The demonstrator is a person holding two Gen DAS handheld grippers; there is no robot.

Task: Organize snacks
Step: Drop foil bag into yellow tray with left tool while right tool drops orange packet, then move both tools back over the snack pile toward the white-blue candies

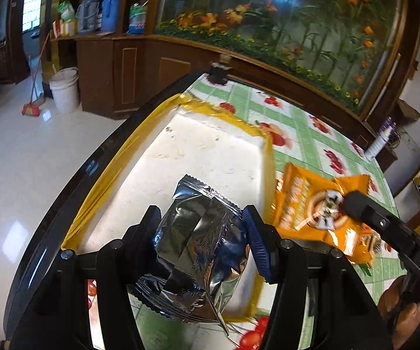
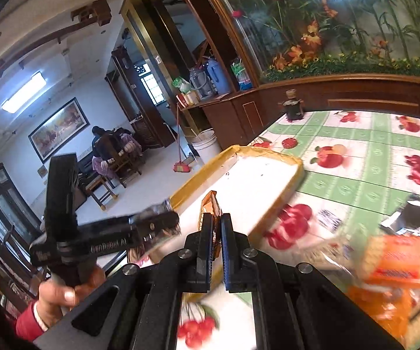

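Note:
My left gripper is shut on a silver foil snack packet and holds it over the near end of a shallow white tray with a yellow taped rim. My right gripper is shut on an orange snack packet, seen edge-on, just over the tray's near right rim. In the left wrist view the orange packet hangs from the right gripper beside the tray. The left gripper also shows in the right wrist view, to the left.
The table has a green checked cloth with fruit prints. More orange packets and a dark packet lie blurred at the right. A small dark jar stands at the far edge. A wooden cabinet is behind.

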